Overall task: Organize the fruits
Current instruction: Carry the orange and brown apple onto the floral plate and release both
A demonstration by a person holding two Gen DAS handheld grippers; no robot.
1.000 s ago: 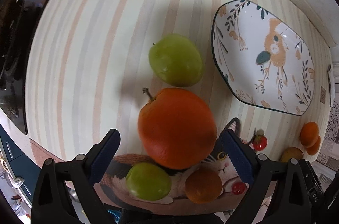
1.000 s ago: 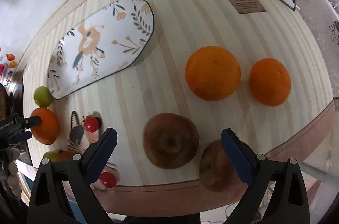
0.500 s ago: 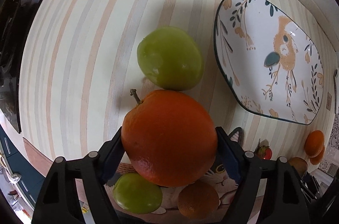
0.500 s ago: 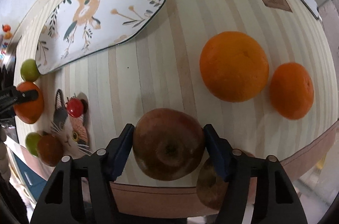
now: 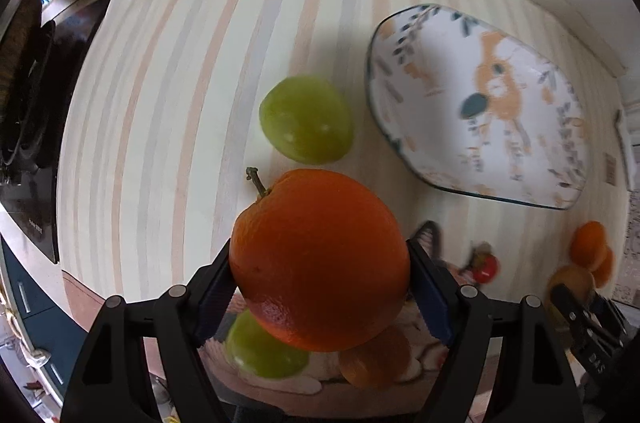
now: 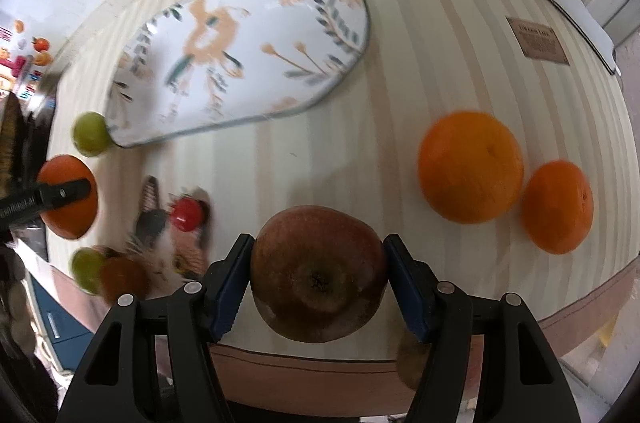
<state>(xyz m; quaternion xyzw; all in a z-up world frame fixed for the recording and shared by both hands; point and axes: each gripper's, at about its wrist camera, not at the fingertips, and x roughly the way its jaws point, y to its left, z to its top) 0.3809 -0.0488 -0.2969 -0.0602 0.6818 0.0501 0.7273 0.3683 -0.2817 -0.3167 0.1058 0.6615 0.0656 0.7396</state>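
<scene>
My left gripper [image 5: 320,279] is shut on a large orange with a stem [image 5: 320,259] and holds it above the striped tablecloth; it also shows at the left of the right wrist view [image 6: 68,203]. My right gripper [image 6: 318,279] is shut on a brown-red apple [image 6: 318,273], lifted off the cloth. A white oval plate with a bird and leaf pattern [image 5: 520,151] lies empty ahead and to the right of the left gripper; in the right wrist view the plate [image 6: 260,23] lies ahead and to the left.
A green apple [image 5: 306,119] lies just beyond the held orange. A cat-pattern mat [image 6: 160,243] holds a green fruit [image 5: 260,355], a small orange [image 5: 376,359] and a red tomato [image 6: 186,215]. Two oranges [image 6: 470,167] [image 6: 558,207] lie right. A stove [image 5: 24,103] stands at left.
Both grippers have lifted their fruit off the cloth: the left raised the orange, the right raised the apple. A second ago both were open around the fruit; then they shut.
</scene>
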